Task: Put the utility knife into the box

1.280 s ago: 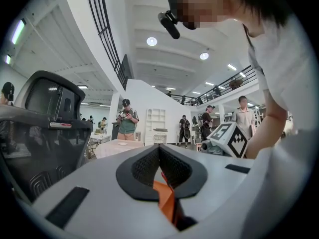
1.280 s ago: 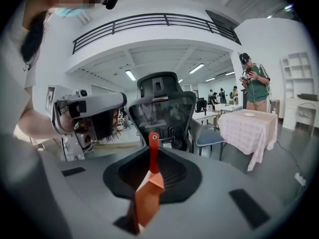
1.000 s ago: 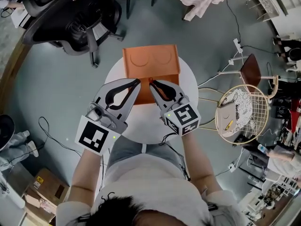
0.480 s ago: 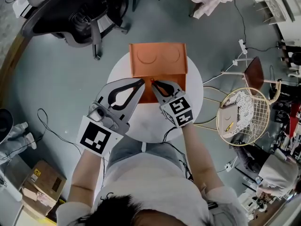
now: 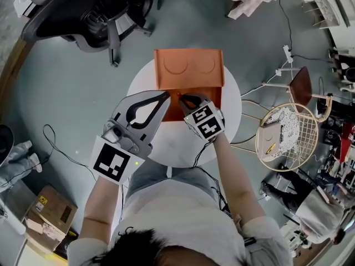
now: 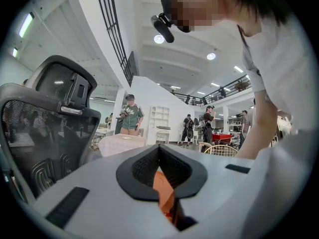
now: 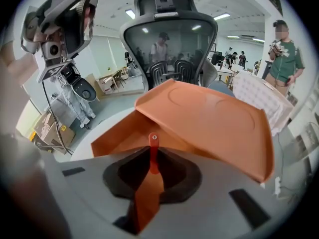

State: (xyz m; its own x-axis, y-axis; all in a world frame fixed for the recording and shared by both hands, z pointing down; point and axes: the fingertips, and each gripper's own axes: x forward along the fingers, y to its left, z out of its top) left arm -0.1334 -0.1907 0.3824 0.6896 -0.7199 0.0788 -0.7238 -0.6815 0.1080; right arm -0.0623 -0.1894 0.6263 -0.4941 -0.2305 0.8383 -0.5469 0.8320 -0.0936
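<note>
Orange box open on the round surface; only the right gripper view shows right gripper fingers pinching the utility knife over it, while left gripper fingers are pressed together.

You are holding both grippers side by side at the near edge of the box, forearms reaching forward. Your left gripper is pressing its fingers together, and your right gripper is pinching the utility knife.
</note>
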